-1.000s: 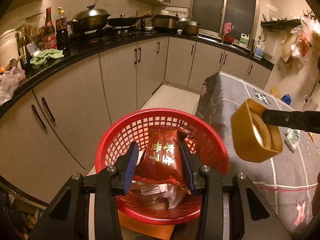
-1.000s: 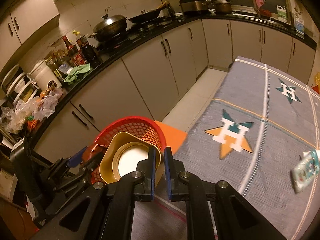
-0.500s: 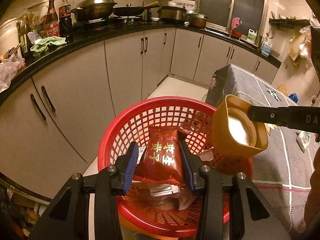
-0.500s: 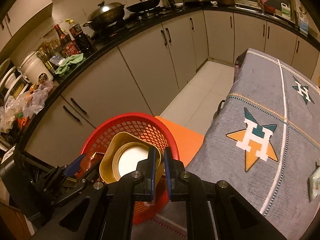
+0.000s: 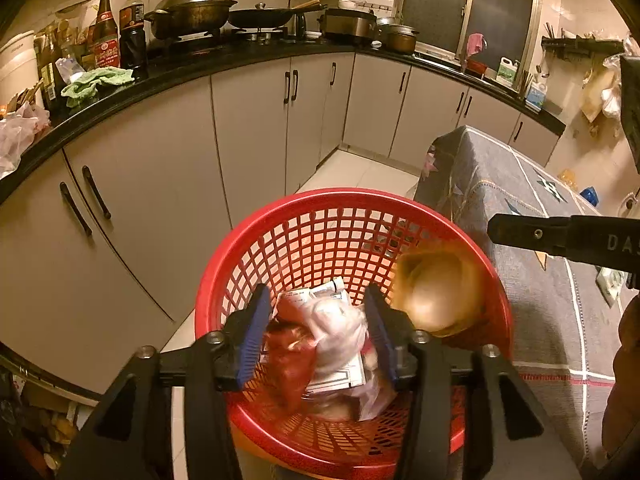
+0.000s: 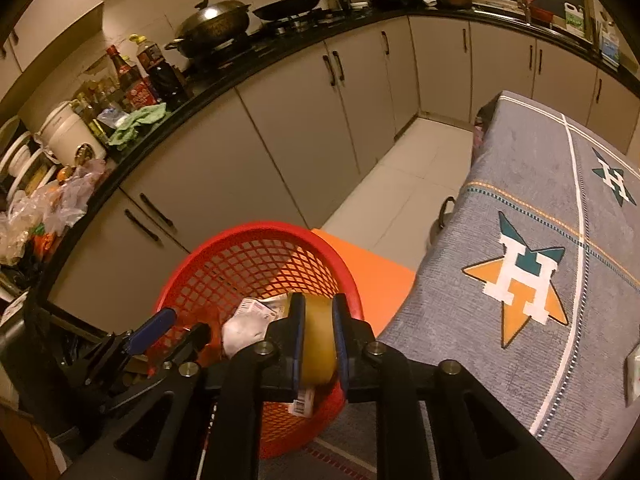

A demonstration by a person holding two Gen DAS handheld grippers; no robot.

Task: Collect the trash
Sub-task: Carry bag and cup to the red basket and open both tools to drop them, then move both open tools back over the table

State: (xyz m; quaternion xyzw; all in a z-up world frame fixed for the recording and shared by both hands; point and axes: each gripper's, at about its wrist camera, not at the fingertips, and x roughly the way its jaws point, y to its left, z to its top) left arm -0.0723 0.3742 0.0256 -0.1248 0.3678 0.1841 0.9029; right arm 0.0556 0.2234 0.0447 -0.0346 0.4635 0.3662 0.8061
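A red mesh basket [image 5: 280,248] stands on an orange stool [image 6: 372,276] beside the table. My left gripper [image 5: 316,332] is open above the basket; the red snack bag [image 5: 286,364] lies blurred below it among white wrappers [image 5: 340,332]. My right gripper [image 6: 318,338] is open over the basket's rim [image 6: 256,230]. The tan cup [image 5: 436,292] is blurred, falling inside the basket, and shows between the right fingers [image 6: 316,340]. The right gripper's finger [image 5: 560,236] reaches in from the right.
A table with a grey star-patterned cloth [image 6: 540,264] is at the right, with a small packet [image 6: 634,372] at its far edge. Curved kitchen cabinets [image 5: 248,128] and a cluttered black counter [image 5: 180,68] run behind. Tiled floor [image 6: 416,168] lies between.
Both grippers have opened. The red snack bag dropped from the left gripper into the basket. The tan cup left the right gripper and is falling into the basket.
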